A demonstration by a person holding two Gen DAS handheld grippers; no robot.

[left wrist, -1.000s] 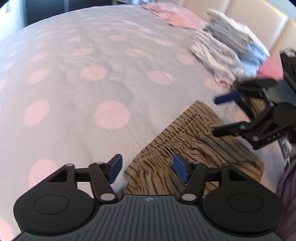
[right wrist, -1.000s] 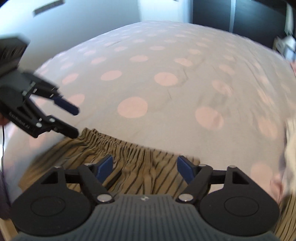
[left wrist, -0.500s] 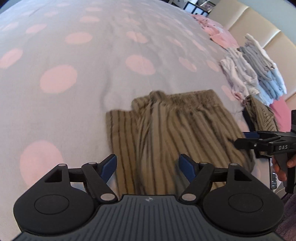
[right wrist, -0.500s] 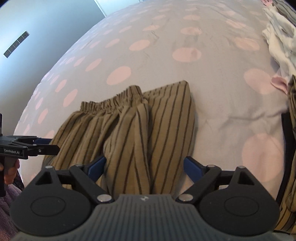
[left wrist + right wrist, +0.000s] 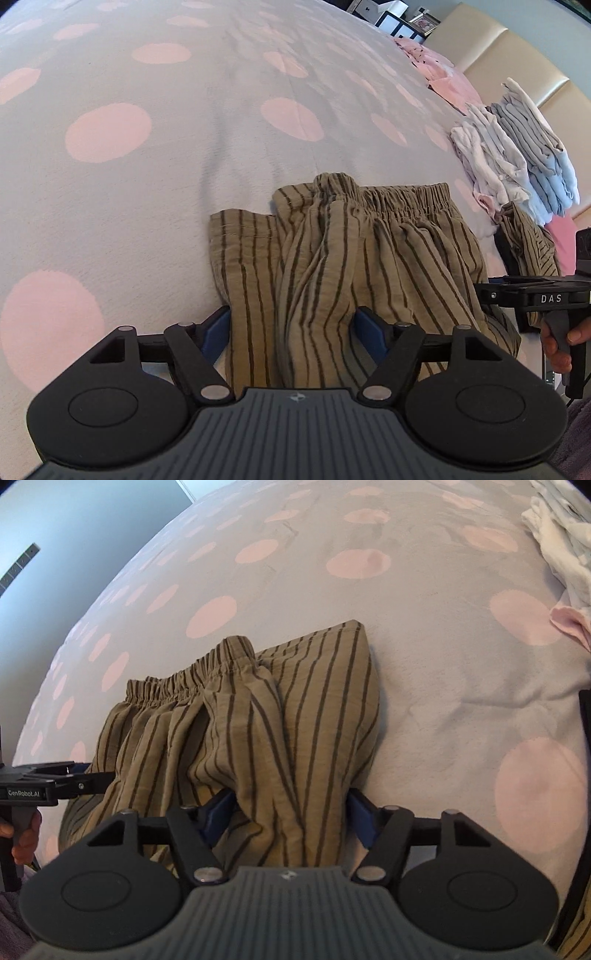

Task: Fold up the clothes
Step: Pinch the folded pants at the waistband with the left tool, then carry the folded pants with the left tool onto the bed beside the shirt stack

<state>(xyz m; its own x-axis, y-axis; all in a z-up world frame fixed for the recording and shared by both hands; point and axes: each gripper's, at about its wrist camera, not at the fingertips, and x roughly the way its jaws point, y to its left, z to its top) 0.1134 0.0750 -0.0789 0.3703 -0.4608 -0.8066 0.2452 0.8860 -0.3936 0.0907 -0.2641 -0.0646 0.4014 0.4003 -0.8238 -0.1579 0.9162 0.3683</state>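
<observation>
Striped shorts (image 5: 332, 258): tan/olive fabric with thin dark vertical stripes, gathered elastic waistband (image 5: 173, 681) at the far edge. Laid on the polka-dot bed, folded lengthwise with one leg lapped over the other, hem corner sticking out flat on one side. Middle is bunched into a raised ridge, not smoothed. Near end is draped toward the cameras, hidden below the frame edge.

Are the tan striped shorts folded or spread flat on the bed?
Folded: the tan striped shorts lie doubled lengthwise, one half bunched over the other, elastic waistband farthest from the cameras.
</observation>
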